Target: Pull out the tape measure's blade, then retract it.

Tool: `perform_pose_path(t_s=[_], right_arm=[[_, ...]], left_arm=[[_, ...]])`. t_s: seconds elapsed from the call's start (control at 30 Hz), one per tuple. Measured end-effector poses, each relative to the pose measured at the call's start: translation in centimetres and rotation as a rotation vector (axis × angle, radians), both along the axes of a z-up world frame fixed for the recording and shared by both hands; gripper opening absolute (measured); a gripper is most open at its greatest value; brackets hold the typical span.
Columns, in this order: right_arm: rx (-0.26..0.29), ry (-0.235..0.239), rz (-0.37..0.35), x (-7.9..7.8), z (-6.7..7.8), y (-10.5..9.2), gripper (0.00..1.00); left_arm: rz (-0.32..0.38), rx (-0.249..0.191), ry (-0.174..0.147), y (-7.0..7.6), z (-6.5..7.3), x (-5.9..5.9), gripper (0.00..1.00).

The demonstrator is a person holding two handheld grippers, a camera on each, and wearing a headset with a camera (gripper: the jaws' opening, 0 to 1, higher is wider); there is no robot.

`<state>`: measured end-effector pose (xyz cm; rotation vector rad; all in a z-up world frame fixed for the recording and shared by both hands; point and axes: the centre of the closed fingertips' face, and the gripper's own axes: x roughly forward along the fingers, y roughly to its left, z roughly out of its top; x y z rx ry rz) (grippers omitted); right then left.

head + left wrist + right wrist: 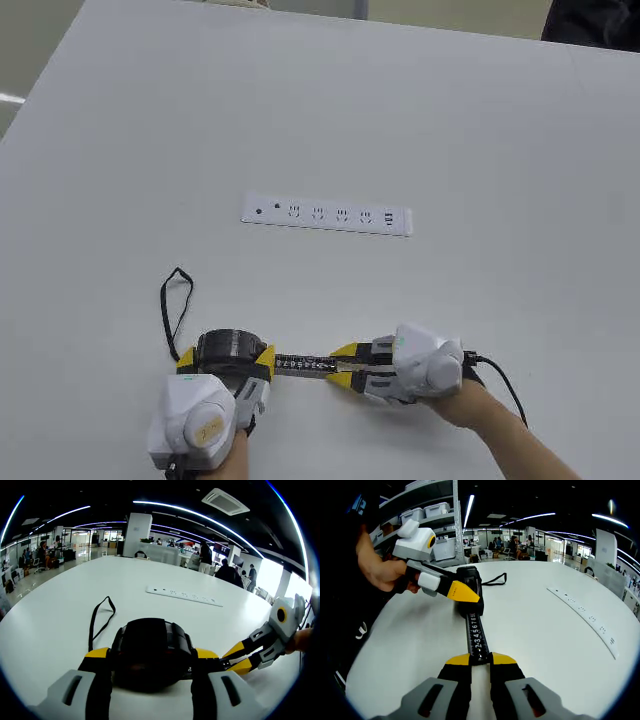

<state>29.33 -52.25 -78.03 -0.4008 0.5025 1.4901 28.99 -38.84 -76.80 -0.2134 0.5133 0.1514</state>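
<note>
Smooth white table [450,120], round black tape measure [228,349], thin numbered blade [478,635]

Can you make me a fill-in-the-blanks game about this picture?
The left gripper is shut on the tape measure, whose strap is ____.
The right gripper pinches its numbered ____.
Beyond them, a white ____ strip lies on the table.
Missing words: black, blade, power.

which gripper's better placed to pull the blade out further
Right. The right gripper is shut on the blade, partly out, while the left gripper clamps the tape measure case, anchoring it.
</note>
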Motion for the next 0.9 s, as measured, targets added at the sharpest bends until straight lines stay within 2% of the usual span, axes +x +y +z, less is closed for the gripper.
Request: perform_pose_path(t_s=[0.9], right_arm=[[0.022, -0.008, 0.006, -0.1, -0.3, 3.0, 0.11]], left_arm=[[0.001, -0.038, -0.001, -0.1, 0.3, 0.1, 0.6]])
